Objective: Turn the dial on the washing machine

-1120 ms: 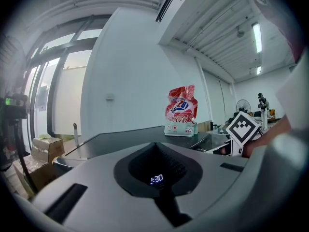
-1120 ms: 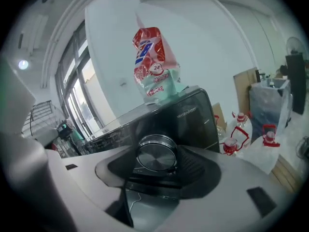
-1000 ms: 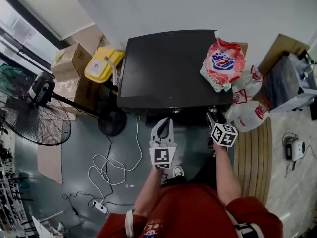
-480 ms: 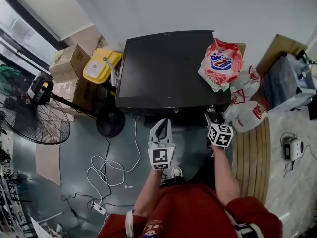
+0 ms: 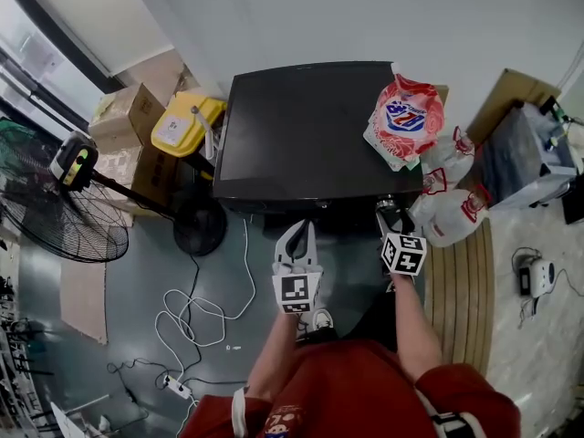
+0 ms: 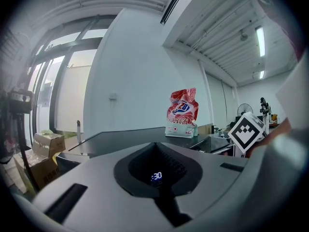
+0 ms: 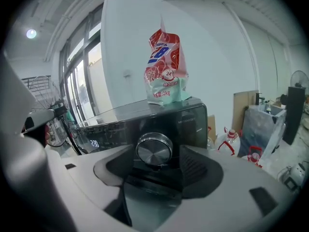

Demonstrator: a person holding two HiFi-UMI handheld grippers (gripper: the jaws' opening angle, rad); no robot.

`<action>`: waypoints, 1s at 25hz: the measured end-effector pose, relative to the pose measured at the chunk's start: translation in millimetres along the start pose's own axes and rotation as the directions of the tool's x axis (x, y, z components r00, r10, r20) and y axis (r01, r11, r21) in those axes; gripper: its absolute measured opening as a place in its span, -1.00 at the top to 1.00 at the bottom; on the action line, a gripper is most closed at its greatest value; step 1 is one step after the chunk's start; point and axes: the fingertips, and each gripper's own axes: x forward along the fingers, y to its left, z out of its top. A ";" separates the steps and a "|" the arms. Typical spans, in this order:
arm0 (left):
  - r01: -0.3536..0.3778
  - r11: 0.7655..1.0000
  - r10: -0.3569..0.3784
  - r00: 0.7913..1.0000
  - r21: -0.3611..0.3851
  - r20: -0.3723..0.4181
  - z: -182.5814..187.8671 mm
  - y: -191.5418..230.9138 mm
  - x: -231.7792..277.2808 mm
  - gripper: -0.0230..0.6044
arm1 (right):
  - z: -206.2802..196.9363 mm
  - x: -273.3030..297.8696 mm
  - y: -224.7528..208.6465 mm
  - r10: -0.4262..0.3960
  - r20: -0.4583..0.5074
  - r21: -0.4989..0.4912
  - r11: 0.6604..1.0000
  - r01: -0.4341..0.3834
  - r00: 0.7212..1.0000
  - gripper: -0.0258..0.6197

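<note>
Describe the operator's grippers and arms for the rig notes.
Both grippers, left gripper and right gripper, have light grey tapered jaw bodies with dark ribbed inner faces, and each carries a white cube printed with black square markers. No cables show. Forearms are bare; the person wears red clothing. The right gripper's jaws are opening, the dial between them.
</note>
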 end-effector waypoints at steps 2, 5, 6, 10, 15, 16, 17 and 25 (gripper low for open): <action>-0.007 1.000 0.007 1.000 -0.007 0.005 2.1 2.2 -3.9 0.90 | 2.3 -5.0 1.3 -0.009 0.005 -0.010 1.000 0.009 1.000 -0.01; -0.012 1.000 0.012 1.000 -0.029 0.007 1.8 4.2 -9.7 0.90 | 3.5 -11.9 4.6 -0.013 0.012 -0.018 1.000 0.013 1.000 -0.02; -0.013 0.999 0.013 1.000 -0.033 0.007 1.4 4.8 -11.9 0.90 | 3.6 -14.2 6.1 -0.013 0.014 -0.023 1.000 0.013 1.000 -0.02; -0.018 0.999 0.018 1.000 -0.038 0.009 1.1 8.0 -21.5 0.90 | 5.4 -22.8 13.3 -0.015 0.022 -0.054 0.998 0.016 1.000 -0.01; -0.020 0.999 0.021 0.999 -0.051 0.029 8.5 13.5 -34.7 0.90 | 15.4 -35.1 25.2 -0.014 0.046 -0.103 0.994 0.019 0.999 -0.02; -0.019 0.999 0.020 0.999 -0.050 0.032 9.6 14.7 -37.0 0.90 | 18.4 -38.0 27.5 -0.014 0.054 -0.114 0.993 0.020 0.998 -0.01; -0.018 0.999 0.019 0.999 -0.048 0.033 10.0 16.0 -39.4 0.90 | 21.6 -41.2 29.9 -0.014 0.062 -0.122 0.992 0.022 0.998 -0.01; -0.018 0.995 0.023 0.998 -0.103 0.052 26.4 30.3 -62.2 0.90 | 56.8 -72.2 60.7 0.017 0.151 -0.196 0.980 0.013 0.988 -0.01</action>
